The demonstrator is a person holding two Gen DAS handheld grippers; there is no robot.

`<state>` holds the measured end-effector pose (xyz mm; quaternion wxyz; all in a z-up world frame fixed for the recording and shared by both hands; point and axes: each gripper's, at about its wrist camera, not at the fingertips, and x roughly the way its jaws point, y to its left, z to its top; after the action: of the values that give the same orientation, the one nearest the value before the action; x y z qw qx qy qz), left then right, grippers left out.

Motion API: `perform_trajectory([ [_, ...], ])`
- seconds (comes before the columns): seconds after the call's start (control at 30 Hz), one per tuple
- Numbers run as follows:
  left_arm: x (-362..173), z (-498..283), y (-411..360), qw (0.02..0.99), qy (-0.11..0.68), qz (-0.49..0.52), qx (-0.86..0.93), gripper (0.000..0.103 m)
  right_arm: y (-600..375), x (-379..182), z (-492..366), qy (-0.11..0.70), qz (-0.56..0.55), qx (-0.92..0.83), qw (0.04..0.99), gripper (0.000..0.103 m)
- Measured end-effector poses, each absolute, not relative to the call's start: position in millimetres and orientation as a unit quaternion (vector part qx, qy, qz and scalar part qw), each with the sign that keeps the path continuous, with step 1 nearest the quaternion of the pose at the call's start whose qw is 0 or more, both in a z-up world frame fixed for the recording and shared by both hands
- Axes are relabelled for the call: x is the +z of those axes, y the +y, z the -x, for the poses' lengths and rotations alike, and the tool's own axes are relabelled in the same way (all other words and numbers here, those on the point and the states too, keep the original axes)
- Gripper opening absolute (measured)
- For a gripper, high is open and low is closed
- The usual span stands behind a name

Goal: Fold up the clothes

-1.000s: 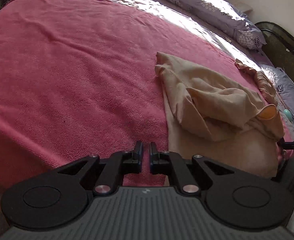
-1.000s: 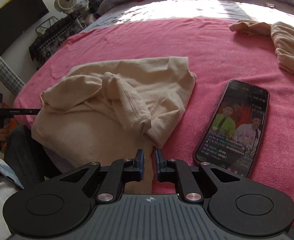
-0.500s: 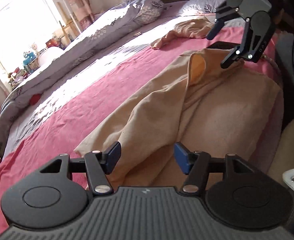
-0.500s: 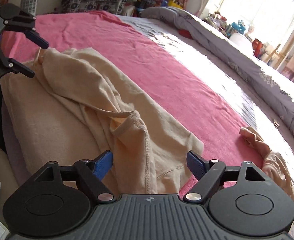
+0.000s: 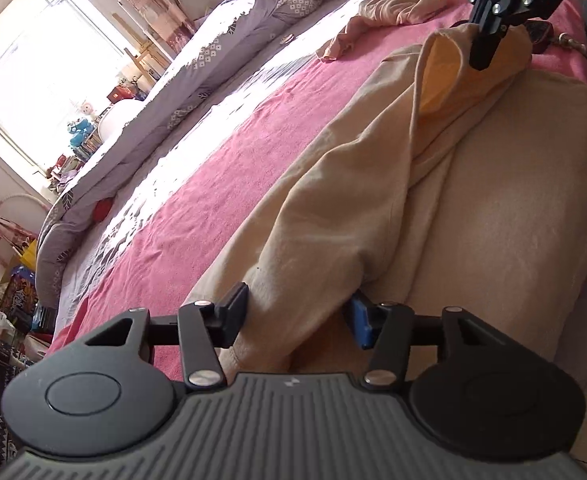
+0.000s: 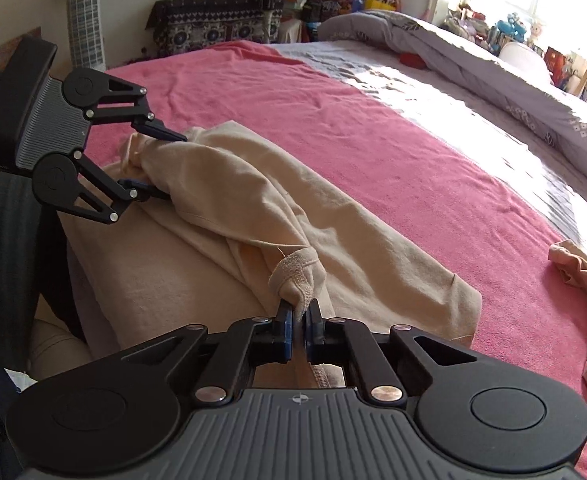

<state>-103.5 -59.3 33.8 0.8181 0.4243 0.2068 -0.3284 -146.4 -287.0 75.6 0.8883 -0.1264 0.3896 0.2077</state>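
Left gripper (image 6: 155,162) is sitting at the near left end of the beige garment (image 6: 253,216), its fingers spread wide and straddling a bunched roll of cloth without pinching it. The garment is lying crumpled along the near edge of the pink bed cover (image 6: 373,148), partly over a cream cushion (image 5: 513,200), rising in a soft ridge with a ribbed cuff (image 6: 297,268) at its right end. Right gripper (image 6: 298,330) is clenching that cuff between nearly closed fingers.
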Motion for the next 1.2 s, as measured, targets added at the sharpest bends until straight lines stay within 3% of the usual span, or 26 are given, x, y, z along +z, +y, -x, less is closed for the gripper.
perform_trajectory([
  [0.1,37,100,-54,0.832,0.209,-0.410,-0.310,0.061,-293,78,150,0.390,0.099,0.217,0.889,0.008],
  [0.23,25,110,-68,0.816,0.179,-0.460,-0.301,0.080,-301,78,148,0.390,0.054,0.210,0.895,0.008],
  [0.4,22,120,-84,0.813,0.127,-0.484,-0.298,0.081,-309,93,154,0.371,0.026,0.212,0.904,0.008],
  [0.47,27,116,-86,0.820,0.137,-0.467,-0.301,0.070,-316,97,155,0.368,0.012,0.212,0.905,0.008],
  [0.53,32,113,-84,0.826,0.151,-0.448,-0.307,0.045,-323,99,158,0.368,-0.005,0.212,0.905,0.008],
  [0.63,45,113,-70,0.830,0.173,-0.415,-0.330,0.029,-328,97,163,0.377,-0.010,0.217,0.901,0.008],
  [0.97,81,107,-9,0.860,0.233,-0.287,-0.352,0.027,-334,73,180,0.422,-0.036,0.222,0.878,0.008],
  [1.07,76,109,-7,0.863,0.236,-0.302,-0.330,0.032,-333,70,181,0.423,-0.044,0.220,0.878,0.008],
  [1.13,70,124,-16,0.850,0.205,-0.346,-0.340,0.053,-333,73,179,0.416,-0.051,0.215,0.882,0.008],
  [1.2,63,140,-27,0.833,0.173,-0.391,-0.351,0.065,-335,77,176,0.407,-0.055,0.210,0.887,0.008],
])
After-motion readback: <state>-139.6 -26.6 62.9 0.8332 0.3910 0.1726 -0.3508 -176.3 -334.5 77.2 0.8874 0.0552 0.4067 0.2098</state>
